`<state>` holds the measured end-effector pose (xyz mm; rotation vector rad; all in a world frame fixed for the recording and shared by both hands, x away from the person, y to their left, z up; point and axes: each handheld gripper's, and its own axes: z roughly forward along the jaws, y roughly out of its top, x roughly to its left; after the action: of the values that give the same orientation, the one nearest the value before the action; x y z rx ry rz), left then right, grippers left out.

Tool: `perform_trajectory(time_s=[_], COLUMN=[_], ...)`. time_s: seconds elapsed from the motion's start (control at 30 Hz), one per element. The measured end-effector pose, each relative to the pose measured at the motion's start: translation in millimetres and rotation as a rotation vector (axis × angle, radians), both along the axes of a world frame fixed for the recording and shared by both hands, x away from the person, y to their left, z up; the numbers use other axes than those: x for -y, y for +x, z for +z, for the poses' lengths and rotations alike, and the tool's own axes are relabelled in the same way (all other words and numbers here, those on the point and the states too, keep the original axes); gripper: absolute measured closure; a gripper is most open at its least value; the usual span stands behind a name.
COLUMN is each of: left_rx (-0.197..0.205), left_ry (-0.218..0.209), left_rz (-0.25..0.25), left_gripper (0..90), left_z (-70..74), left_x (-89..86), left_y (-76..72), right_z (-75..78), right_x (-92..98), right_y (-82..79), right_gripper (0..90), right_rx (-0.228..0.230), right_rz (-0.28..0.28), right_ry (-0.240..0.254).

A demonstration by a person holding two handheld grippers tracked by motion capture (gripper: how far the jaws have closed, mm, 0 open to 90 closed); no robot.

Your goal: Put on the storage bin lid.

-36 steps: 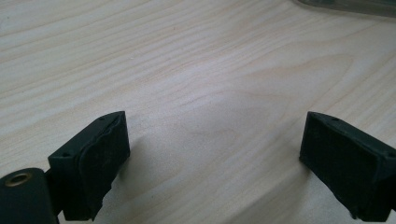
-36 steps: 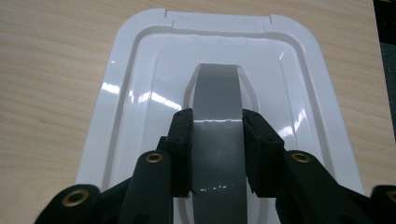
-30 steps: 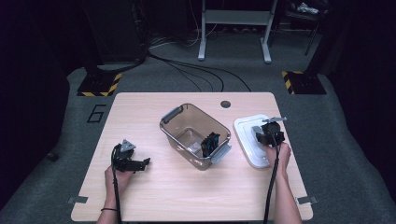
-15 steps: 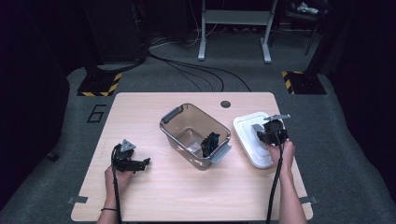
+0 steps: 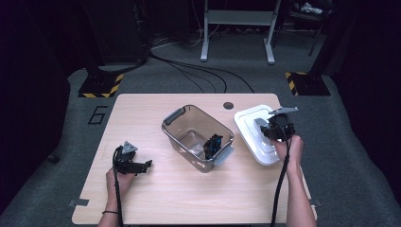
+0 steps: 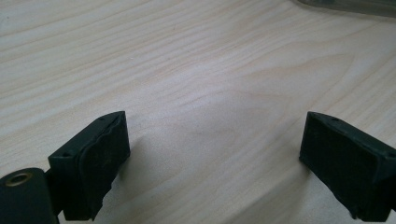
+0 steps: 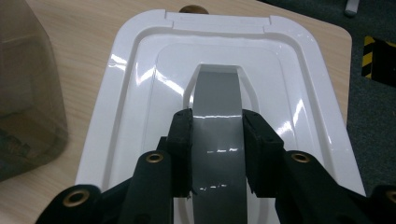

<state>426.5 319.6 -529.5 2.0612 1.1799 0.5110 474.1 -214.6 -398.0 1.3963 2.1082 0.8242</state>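
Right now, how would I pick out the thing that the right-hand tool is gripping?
Look at the wooden table, right of the clear bin. There lies a white lid, the only glossy white thing; the right gripper clamps its raised grey handle.

A light wooden table stands on grey carpet. Beyond the table, black cables trail toward a metal stand; the room is dark.

Ahead of you sits the light wooden table, a small dark round grommet near its far edge. Beyond it, black cables snake across grey carpet, yellow-and-black striped floor plates flank both sides, and a grey metal stand rises behind.
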Motion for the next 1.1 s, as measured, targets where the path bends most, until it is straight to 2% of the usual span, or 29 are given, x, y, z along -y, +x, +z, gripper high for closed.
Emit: perform_trajectory(time_s=[0.57,0.9,1.1], left_rx=[0.0,0.0,0.0], left_ry=[0.0,0.0,0.0], left_rz=[0.0,0.001,0.001], left_gripper=[8.1,8.1,8.2], left_z=[0.0,0.0,0.0], left_x=[-0.1,0.0,-0.1], left_y=[0.0,-0.1,-0.1], right_z=[52.8,71.5,82.1], right_x=[-18.3,-30.8,-41.1], right_y=[-5.0,-6.2,-5.6], right_gripper=[66.8,66.8,66.8], right_rx=[0.03,0.026,0.039], right_rz=[0.046,0.096,0.134], right_ry=[-0.033,-0.046,-0.052])
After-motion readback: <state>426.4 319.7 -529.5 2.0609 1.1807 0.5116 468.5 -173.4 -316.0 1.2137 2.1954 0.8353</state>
